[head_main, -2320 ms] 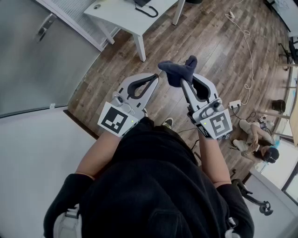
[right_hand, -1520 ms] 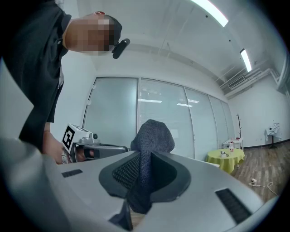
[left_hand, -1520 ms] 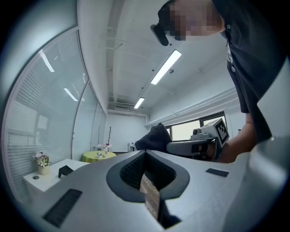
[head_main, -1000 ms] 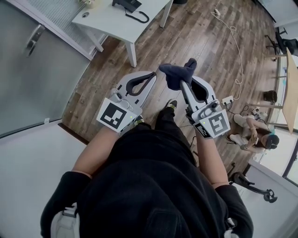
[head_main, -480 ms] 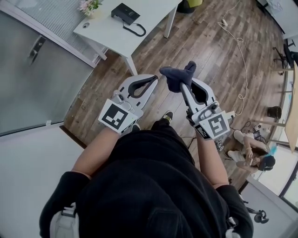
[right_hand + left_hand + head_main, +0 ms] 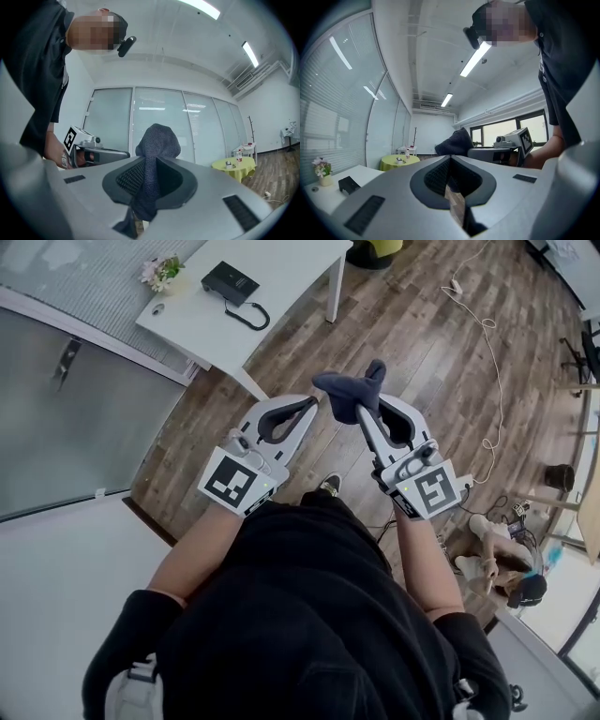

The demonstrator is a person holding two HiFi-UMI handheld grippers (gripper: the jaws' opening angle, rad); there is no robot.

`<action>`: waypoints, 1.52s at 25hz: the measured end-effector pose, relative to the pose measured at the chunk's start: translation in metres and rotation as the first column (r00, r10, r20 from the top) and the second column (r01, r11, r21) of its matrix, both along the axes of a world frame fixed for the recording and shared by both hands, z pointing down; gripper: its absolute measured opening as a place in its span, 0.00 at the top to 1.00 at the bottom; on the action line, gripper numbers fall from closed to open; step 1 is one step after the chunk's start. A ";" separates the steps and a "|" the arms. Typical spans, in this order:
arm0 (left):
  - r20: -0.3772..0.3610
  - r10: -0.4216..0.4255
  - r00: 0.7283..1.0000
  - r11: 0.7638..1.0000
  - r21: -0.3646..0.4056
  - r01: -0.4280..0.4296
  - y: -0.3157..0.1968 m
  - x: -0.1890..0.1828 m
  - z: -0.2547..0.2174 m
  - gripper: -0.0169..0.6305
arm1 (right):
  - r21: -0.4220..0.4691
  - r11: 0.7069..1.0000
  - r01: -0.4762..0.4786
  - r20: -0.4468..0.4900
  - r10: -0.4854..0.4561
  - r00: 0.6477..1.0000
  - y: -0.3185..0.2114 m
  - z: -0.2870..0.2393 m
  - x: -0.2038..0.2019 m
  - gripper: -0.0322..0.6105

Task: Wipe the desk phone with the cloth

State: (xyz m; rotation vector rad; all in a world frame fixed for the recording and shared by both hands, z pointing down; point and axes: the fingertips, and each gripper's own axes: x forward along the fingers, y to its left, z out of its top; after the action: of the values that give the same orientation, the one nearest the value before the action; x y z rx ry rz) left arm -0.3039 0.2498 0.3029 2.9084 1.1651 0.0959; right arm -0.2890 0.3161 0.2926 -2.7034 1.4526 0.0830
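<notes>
Cloth (image 6: 349, 388) pinched in right tongs (image 6: 362, 409), desk phone (image 6: 230, 279) well apart.

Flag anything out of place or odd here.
Nothing is damaged or spilled. A white cable trails loose across the wood floor, and a person sits on it at lower right. The cloth sits bunched in the right gripper.
</notes>
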 end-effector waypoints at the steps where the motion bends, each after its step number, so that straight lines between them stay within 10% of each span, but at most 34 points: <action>1: 0.000 -0.001 1.000 1.000 0.005 0.001 0.006 0.003 0.000 0.96 | 0.002 1.000 0.008 0.000 -0.008 1.000 0.005 0.001 0.004 0.84; 16: 0.011 -0.024 1.000 0.999 0.037 0.023 0.020 0.062 0.015 0.96 | 0.008 1.000 -0.012 0.004 0.012 1.000 0.026 0.010 0.065 0.84; 38: 0.008 -0.070 0.997 0.996 -0.048 0.071 -0.112 0.276 0.028 0.96 | -0.090 0.995 0.033 0.022 -0.031 0.999 -0.112 0.008 0.275 0.84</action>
State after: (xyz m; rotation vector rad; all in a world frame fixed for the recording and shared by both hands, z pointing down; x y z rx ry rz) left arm -0.0277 0.1374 0.3306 2.9010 1.0474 0.0749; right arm -0.0136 0.2044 0.3011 -2.7411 1.5297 -0.0131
